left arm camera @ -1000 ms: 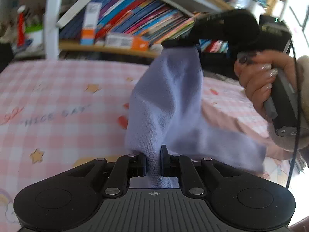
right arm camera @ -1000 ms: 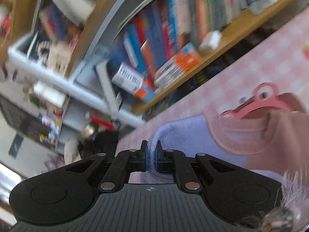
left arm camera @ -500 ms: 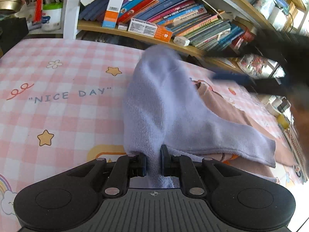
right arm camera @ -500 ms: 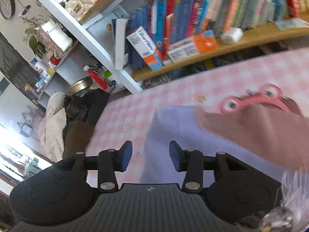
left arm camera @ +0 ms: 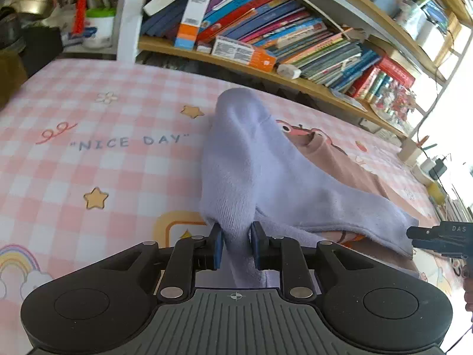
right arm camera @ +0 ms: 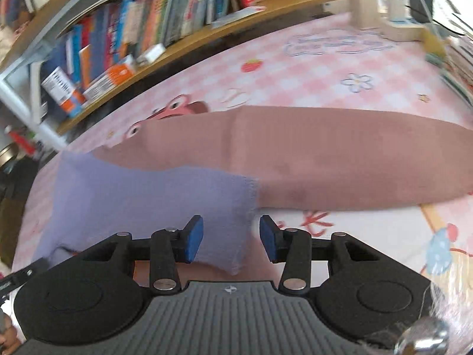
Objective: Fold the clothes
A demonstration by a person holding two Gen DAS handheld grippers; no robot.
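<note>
A lavender knit garment [left arm camera: 254, 171] lies partly draped over a dusty-pink knit garment [left arm camera: 340, 162] on the pink checked cloth. My left gripper [left arm camera: 235, 247] is shut on a fold of the lavender garment at its near edge. My right gripper [right arm camera: 231, 241] is open, its blue pads apart just above the lavender garment's [right arm camera: 142, 195] free end; nothing is held. The pink garment [right arm camera: 325, 156] stretches flat to the right in the right wrist view. The right gripper's tip [left arm camera: 437, 236] shows at the right edge of the left wrist view.
A bookshelf [left arm camera: 266, 35] packed with books runs along the far edge of the table. The checked cloth [left arm camera: 88, 153] bears "NICE DAY" and star prints. Small boxes and cables [right arm camera: 399, 20] sit at the far right corner.
My right gripper opened and let go of the lavender garment, which dropped onto the pink one. It then pulled back and to the right. My left gripper kept its hold.
</note>
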